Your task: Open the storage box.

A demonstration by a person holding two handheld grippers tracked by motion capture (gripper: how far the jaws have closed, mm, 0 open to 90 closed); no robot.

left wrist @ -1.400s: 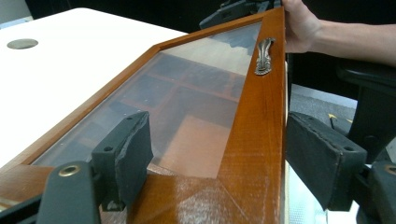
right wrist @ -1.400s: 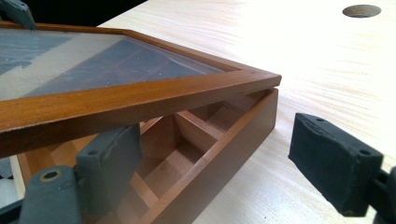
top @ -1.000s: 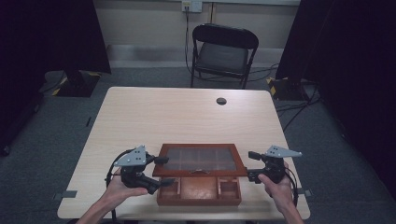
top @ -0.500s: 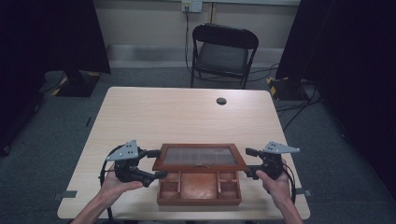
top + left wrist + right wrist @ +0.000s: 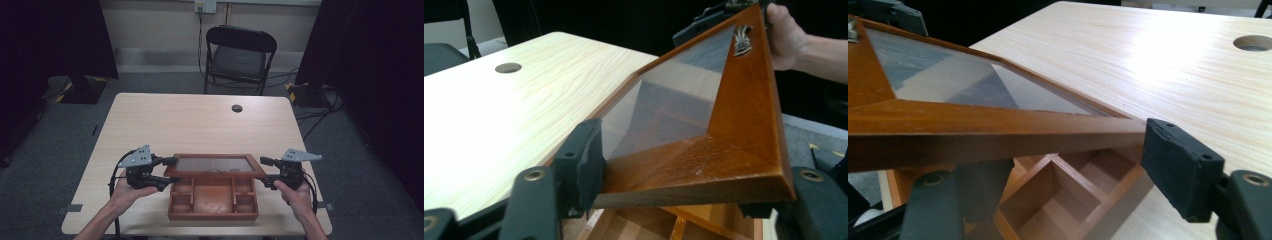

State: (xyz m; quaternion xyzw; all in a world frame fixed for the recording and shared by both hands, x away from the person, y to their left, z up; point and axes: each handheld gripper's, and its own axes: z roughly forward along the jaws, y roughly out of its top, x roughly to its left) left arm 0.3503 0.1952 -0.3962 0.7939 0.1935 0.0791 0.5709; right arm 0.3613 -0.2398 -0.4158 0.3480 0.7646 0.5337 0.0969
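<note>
Left gripper view puts the two black jaws at the bottom of the frame, clamped across the near end of the lid [image 5: 704,165], a wooden frame round a glass pane. Right gripper view has the same at the lid's other end: one jaw at lower right, one under the frame at lower left, pinching the wood.

From the high view, the left gripper [image 5: 167,170] and right gripper [image 5: 265,171] hold the lid tilted up over the box [image 5: 212,200], at lower centre on the table [image 5: 200,120]. Open compartments show beneath.

I judge the lid is mid-swing; whether opening or closing I cannot tell. Next, both hands must move evenly so the lid doesn't twist.

No writing or labels are readable; a small metal fitting [image 5: 741,40] sits on the frame.
</note>
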